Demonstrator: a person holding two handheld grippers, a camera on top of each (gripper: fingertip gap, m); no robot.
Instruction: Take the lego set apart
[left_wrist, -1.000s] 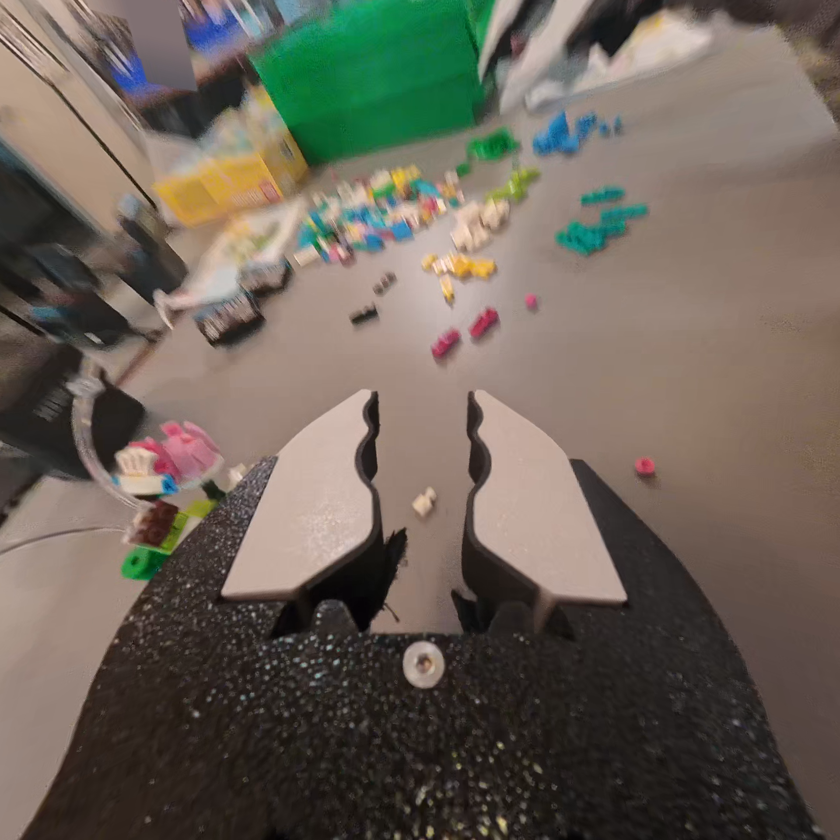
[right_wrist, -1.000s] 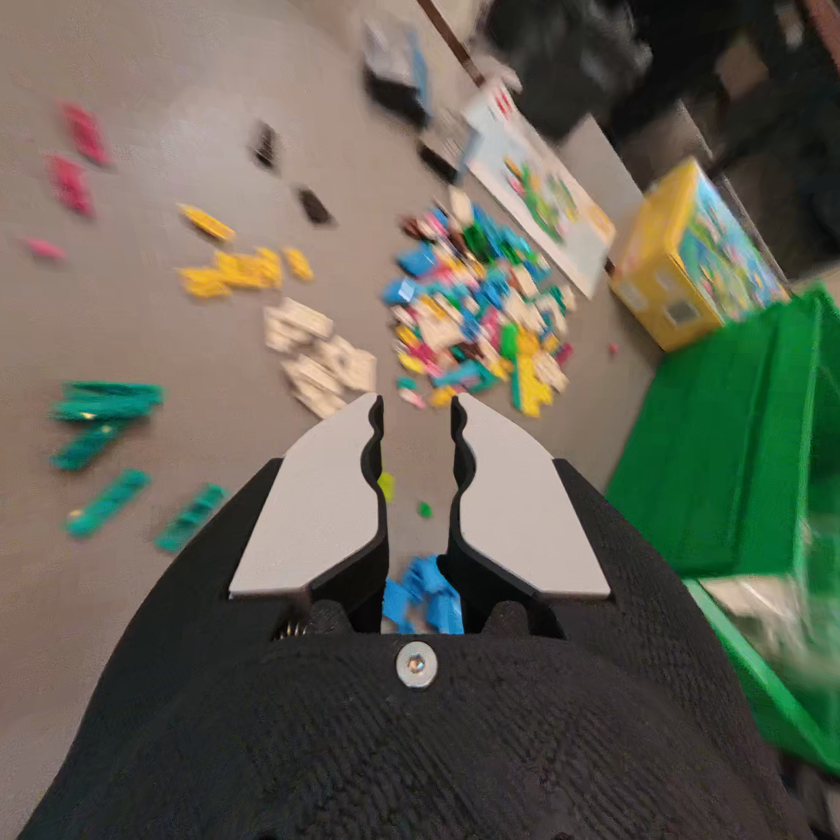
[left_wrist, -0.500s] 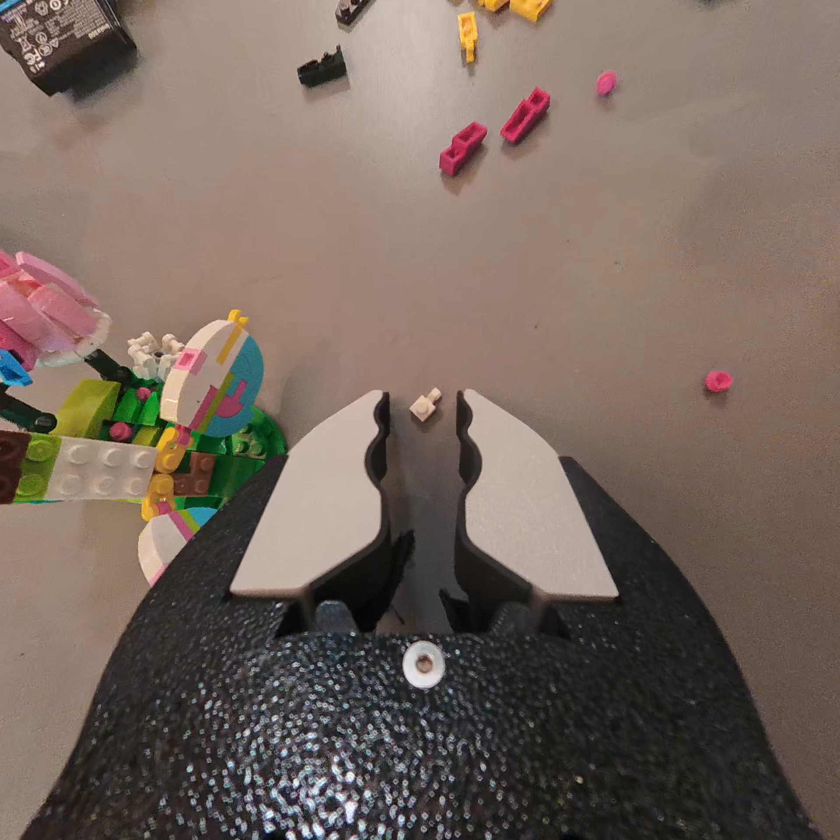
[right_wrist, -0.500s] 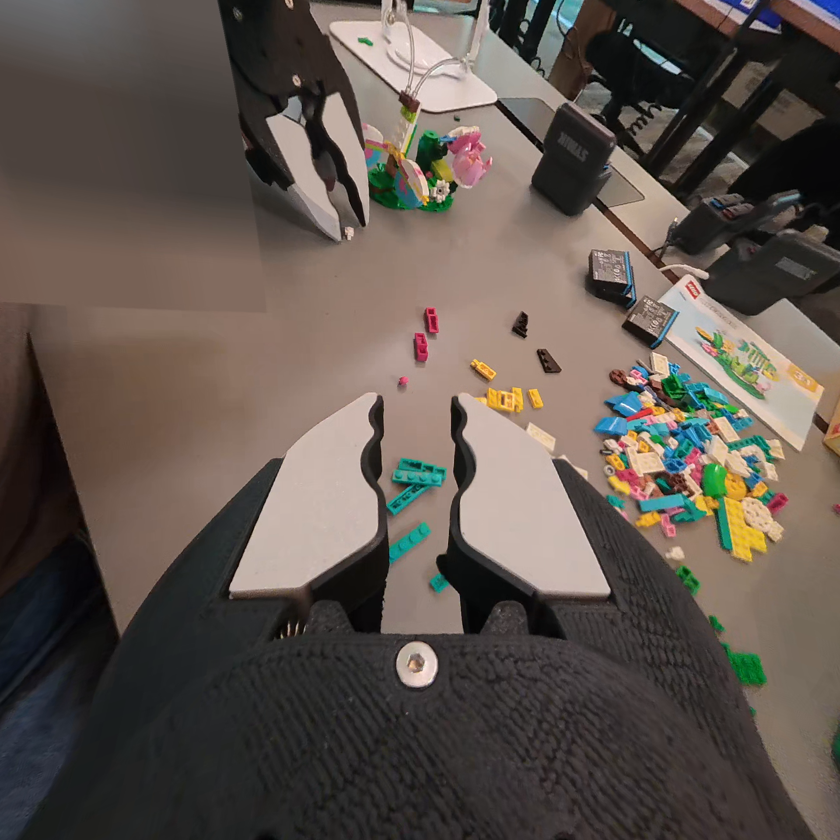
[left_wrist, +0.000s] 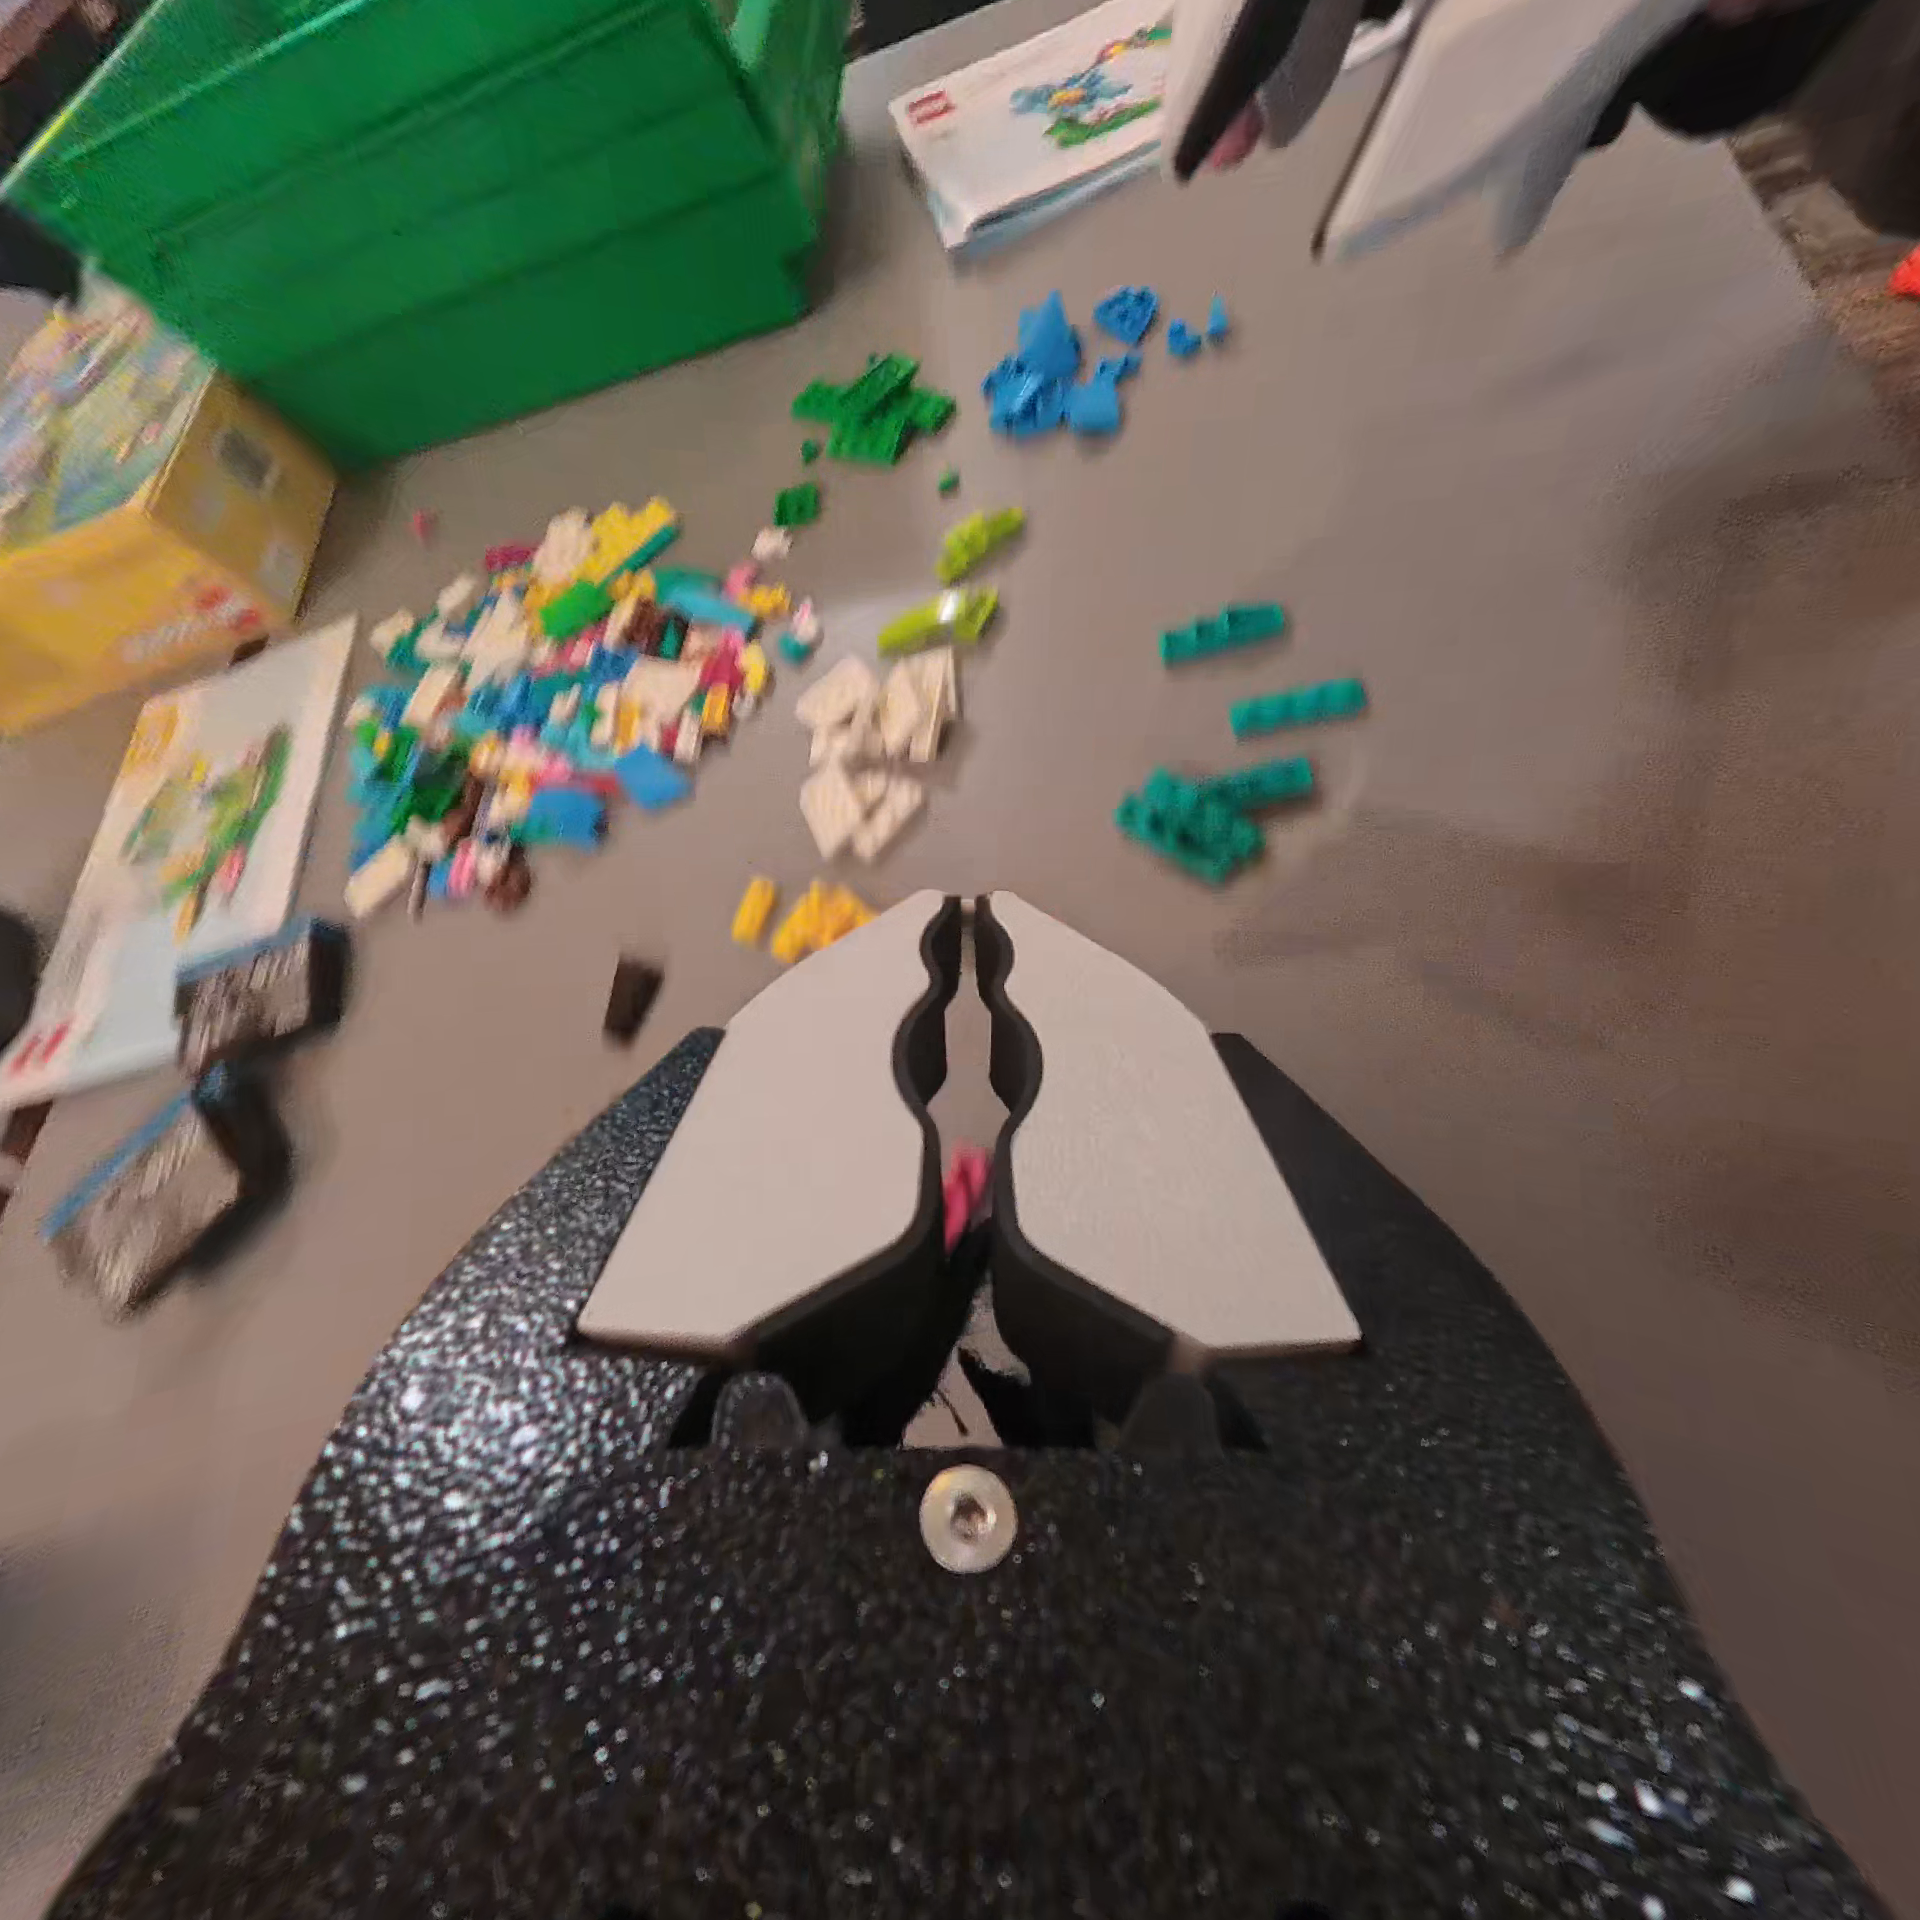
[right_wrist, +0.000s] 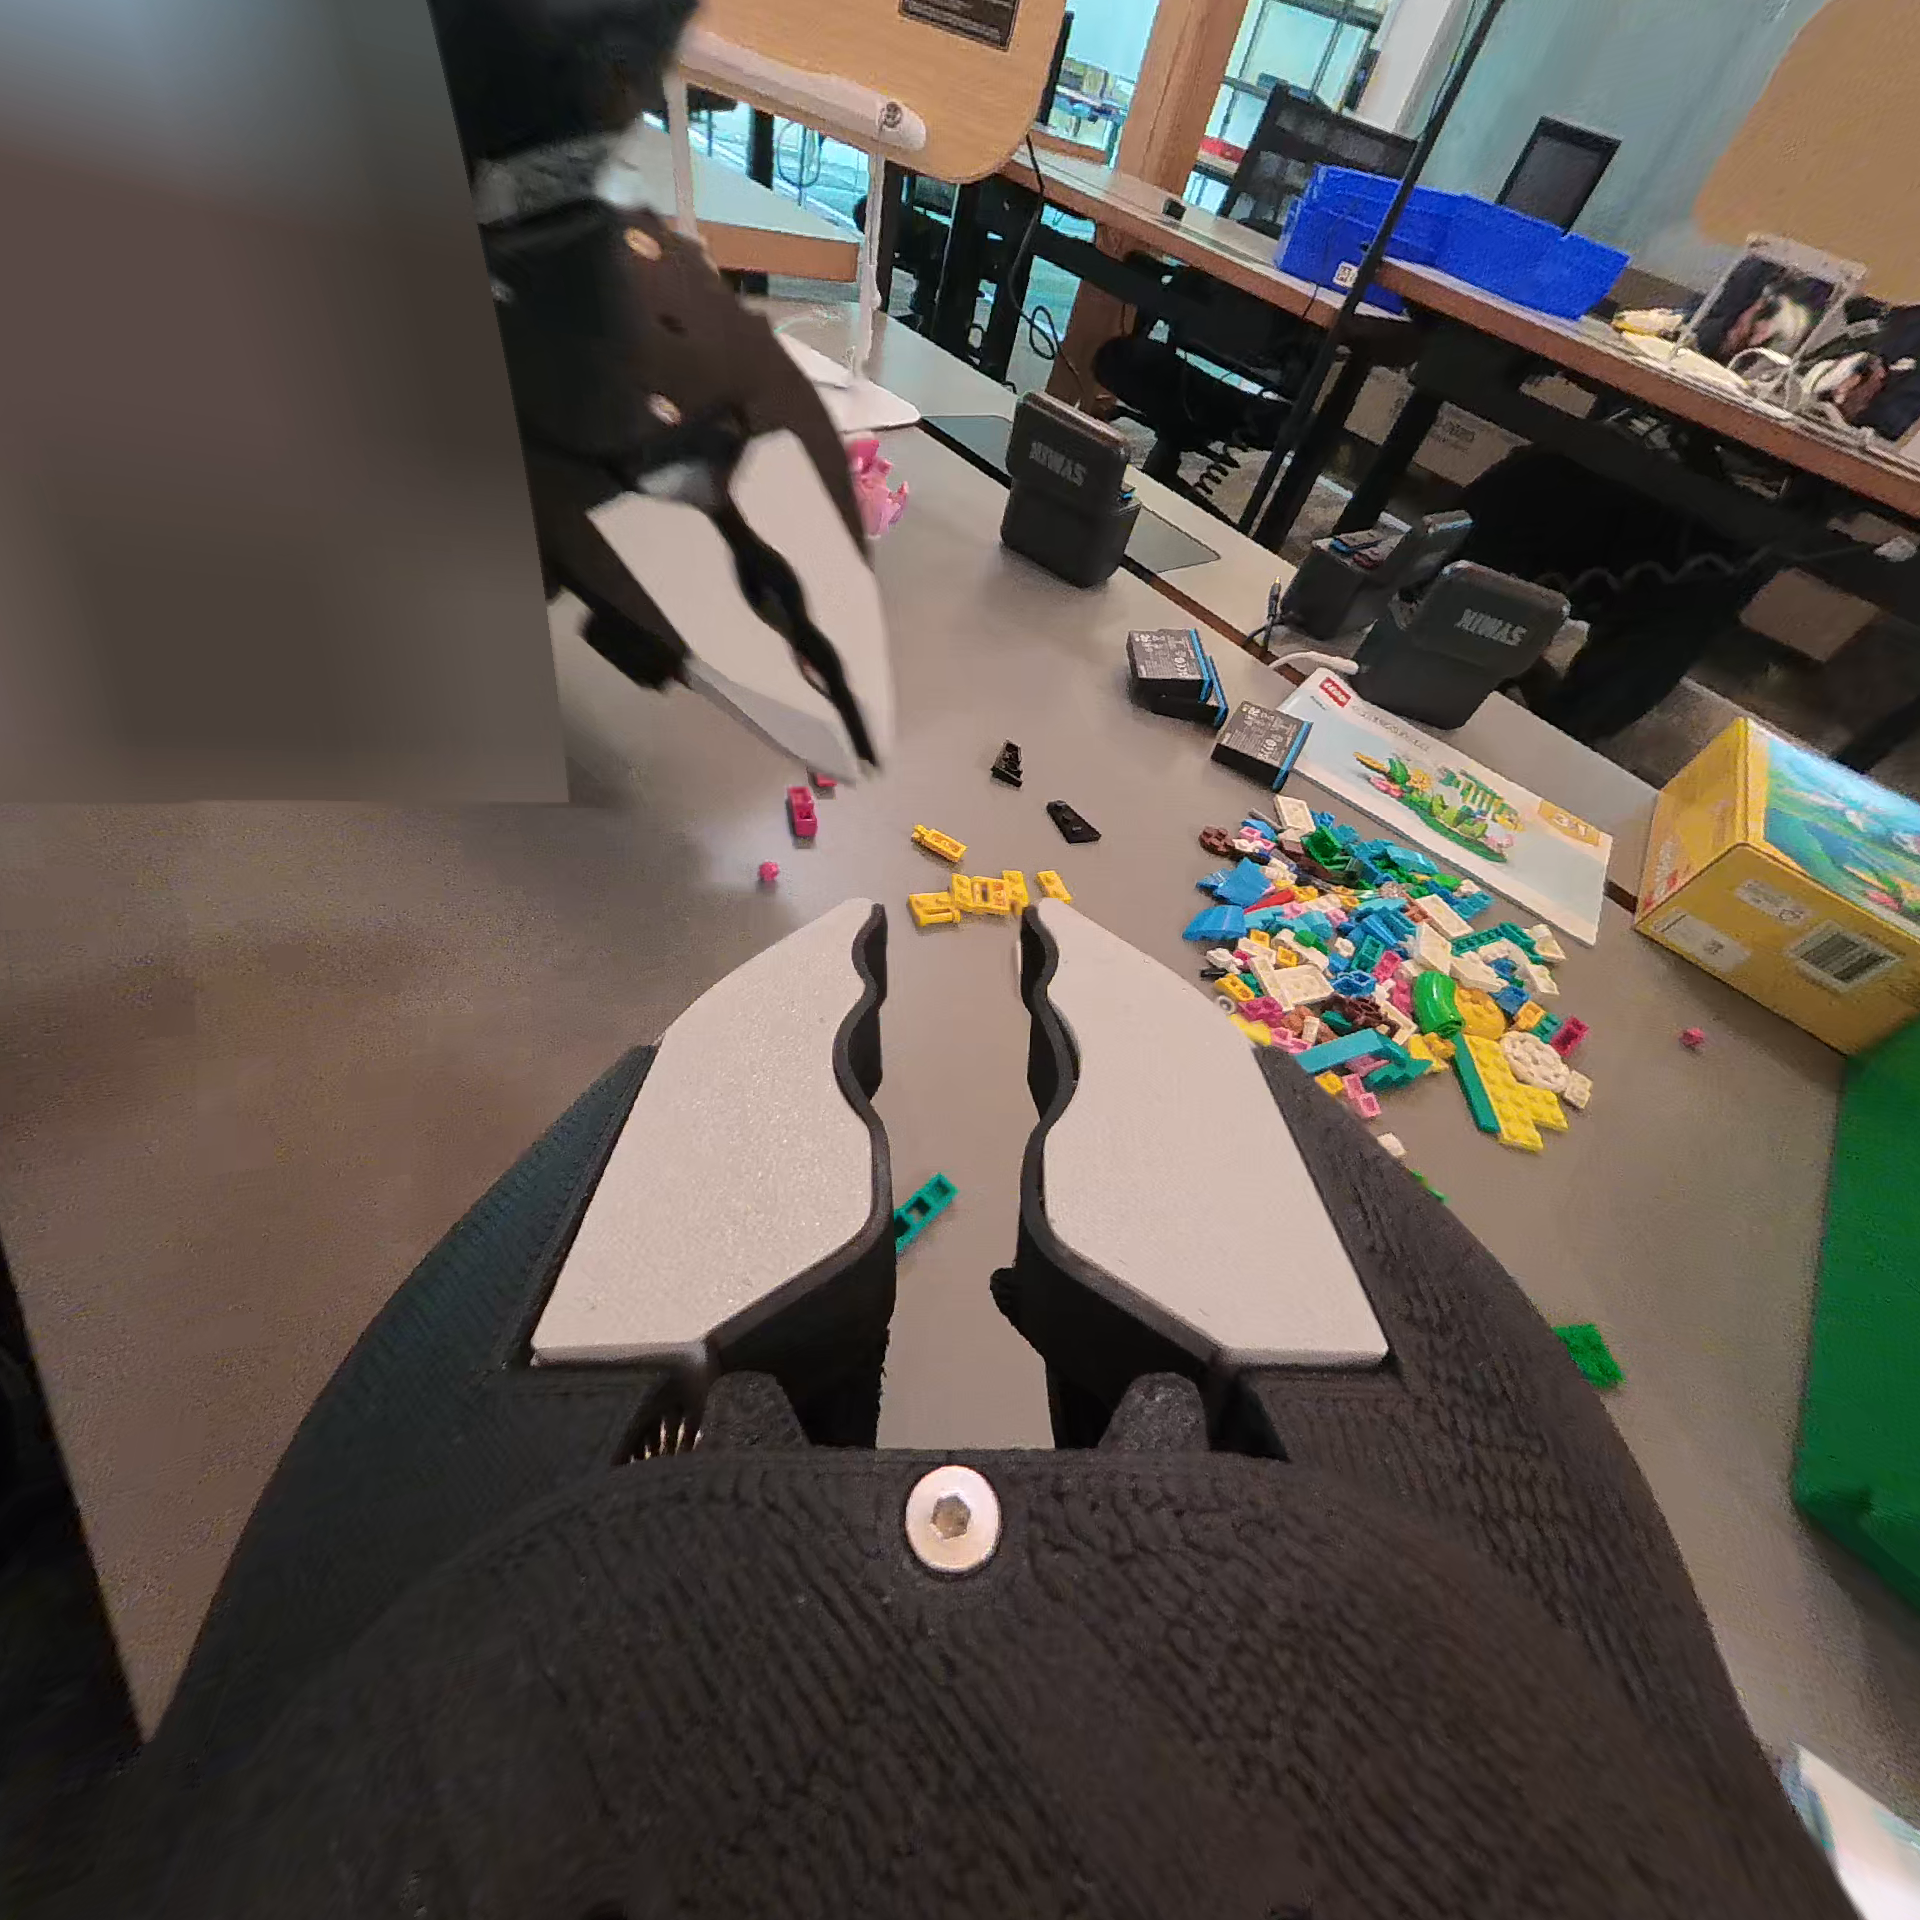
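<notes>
Grey table: green bin (contents unseen) beside loose bricks.

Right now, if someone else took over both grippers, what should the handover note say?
Left gripper: shut above the table, apparently pinching a small pale piece at the tips; blur leaves this uncertain.
Right gripper: open, empty, hovering over the table.
Done: many bricks already lie loose, in yellow, teal, white, green and blue groups, plus a mixed pile.
Left: drop the pale piece, probably with the white ones. The pink flower part behind the left gripper looks unfinished.
</notes>
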